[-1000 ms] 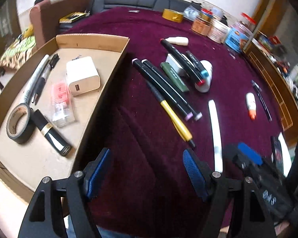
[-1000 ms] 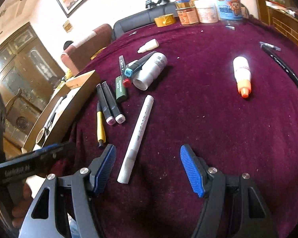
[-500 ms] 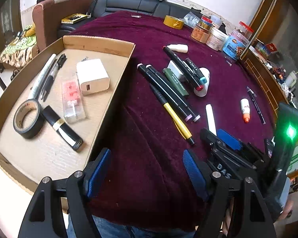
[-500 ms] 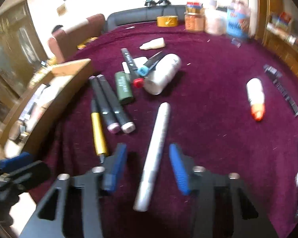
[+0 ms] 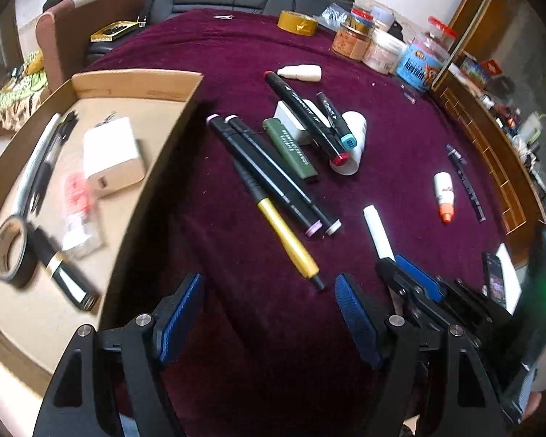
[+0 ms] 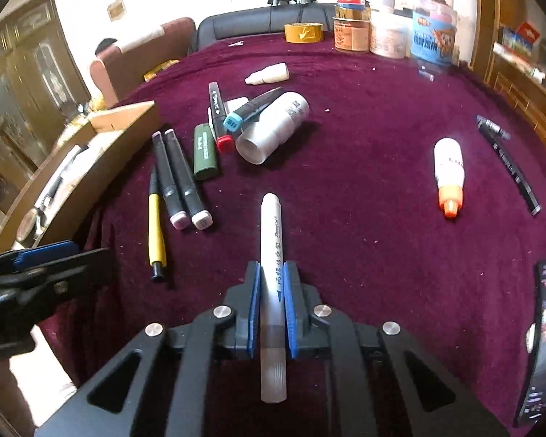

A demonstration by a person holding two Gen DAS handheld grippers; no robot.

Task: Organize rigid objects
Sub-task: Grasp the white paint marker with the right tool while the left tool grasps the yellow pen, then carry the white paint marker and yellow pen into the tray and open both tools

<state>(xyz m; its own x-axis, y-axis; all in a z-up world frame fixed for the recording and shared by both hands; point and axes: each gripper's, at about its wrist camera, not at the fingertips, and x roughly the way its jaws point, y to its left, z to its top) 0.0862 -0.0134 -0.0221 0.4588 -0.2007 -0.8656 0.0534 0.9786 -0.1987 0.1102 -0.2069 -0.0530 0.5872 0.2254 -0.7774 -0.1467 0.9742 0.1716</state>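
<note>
The right gripper [image 6: 273, 291] is clamped on the white pen [image 6: 272, 255], which lies along its fingers with the tip pointing away over the cloth [image 6: 364, 182]. The left gripper [image 5: 265, 313] hangs agape, holding nothing. To do this well, I judge the pen should be lifted level, carried left over the yellow pen [image 6: 156, 225] and twin markers [image 6: 180, 178], and set lengthwise in the tray [image 5: 134, 83]. Only the left view shows the tray floor: tape roll [image 5: 11, 251], charger [image 5: 111, 156], pens. Only the right view shows the grip itself.
</note>
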